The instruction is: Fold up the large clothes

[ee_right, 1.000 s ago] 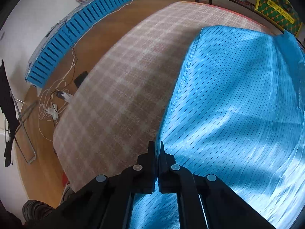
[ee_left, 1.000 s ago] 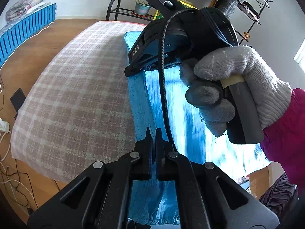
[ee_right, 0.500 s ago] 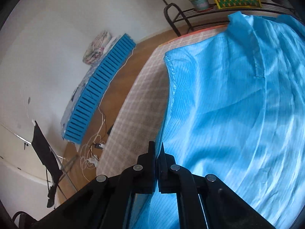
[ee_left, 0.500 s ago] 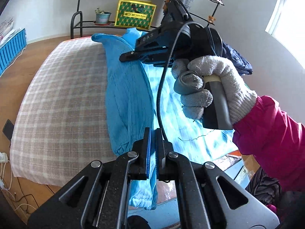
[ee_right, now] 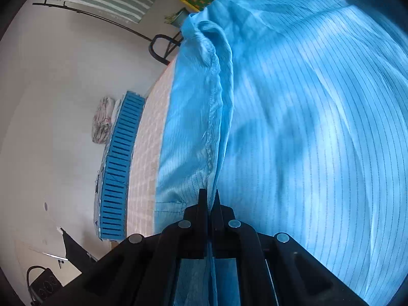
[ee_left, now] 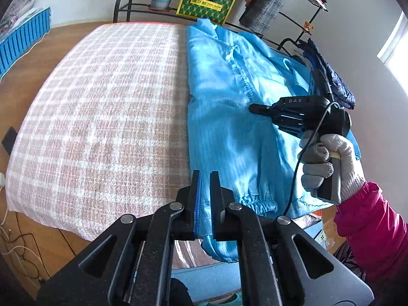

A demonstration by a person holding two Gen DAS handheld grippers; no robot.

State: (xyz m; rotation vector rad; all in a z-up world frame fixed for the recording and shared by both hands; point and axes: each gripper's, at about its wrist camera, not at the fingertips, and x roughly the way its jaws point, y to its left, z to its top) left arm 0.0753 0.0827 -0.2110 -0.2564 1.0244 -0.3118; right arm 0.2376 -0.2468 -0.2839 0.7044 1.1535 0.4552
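Observation:
A large light-blue pinstriped garment lies on the right half of a bed covered by a pink-and-white plaid blanket. My left gripper is at the garment's near hem, its jaws a narrow gap apart with blue fabric between them. My right gripper, held in a gloved hand, lies low over the middle of the garment. In the right wrist view the right gripper is shut on a seamed fold of the garment.
A yellow-green box and a potted plant sit on a black rack behind the bed. Dark clothes lie at the bed's right edge. A blue slatted panel stands at the left wall. Cables lie on the floor.
Both grippers carried the garment's left edge up and over to the right. The folded side now lies flat and the right gripper has dropped low onto the cloth. The left jaws have parted slightly.

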